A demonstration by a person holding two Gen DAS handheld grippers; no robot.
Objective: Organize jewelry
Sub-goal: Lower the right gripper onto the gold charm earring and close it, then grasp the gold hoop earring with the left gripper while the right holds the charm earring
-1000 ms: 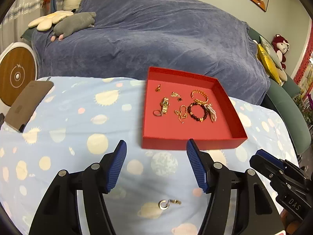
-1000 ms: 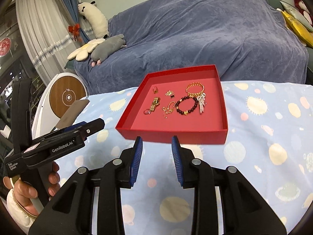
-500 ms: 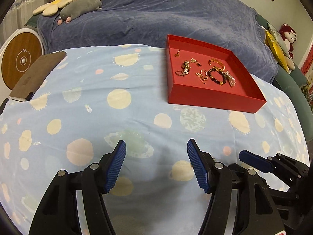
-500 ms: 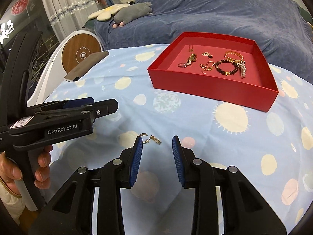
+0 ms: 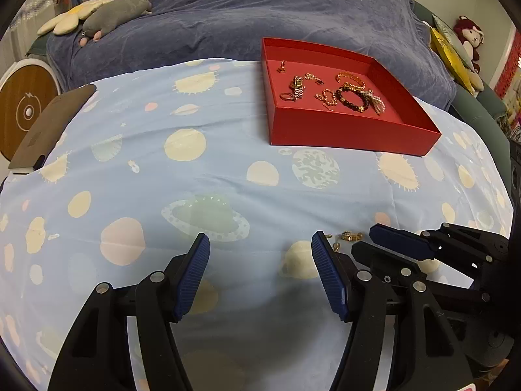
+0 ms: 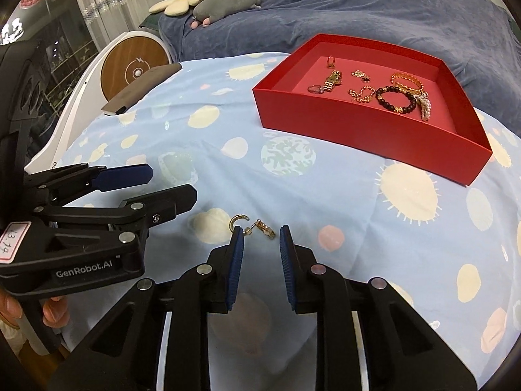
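A small gold earring (image 6: 257, 226) lies on the blue planet-print cloth, just ahead of my right gripper (image 6: 259, 238), whose jaws are open and straddle its near end. It also shows in the left wrist view (image 5: 346, 237), between the two grippers. A red tray (image 6: 364, 130) at the back right holds a gold watch (image 6: 332, 79), a dark bead bracelet (image 6: 395, 99), gold chains and a ring. My left gripper (image 5: 260, 251) is open and empty, left of the earring. The tray also shows in the left wrist view (image 5: 351, 133).
A brown flat case (image 5: 45, 127) lies at the cloth's left edge. A round white and wood device (image 5: 24, 109) stands beyond it. A blue-covered sofa (image 5: 260, 16) with plush toys is behind the table.
Both grippers have pulled back and lowered toward the cloth. The right gripper has closed in on the earring, which now lies at its fingertips. Both stay open.
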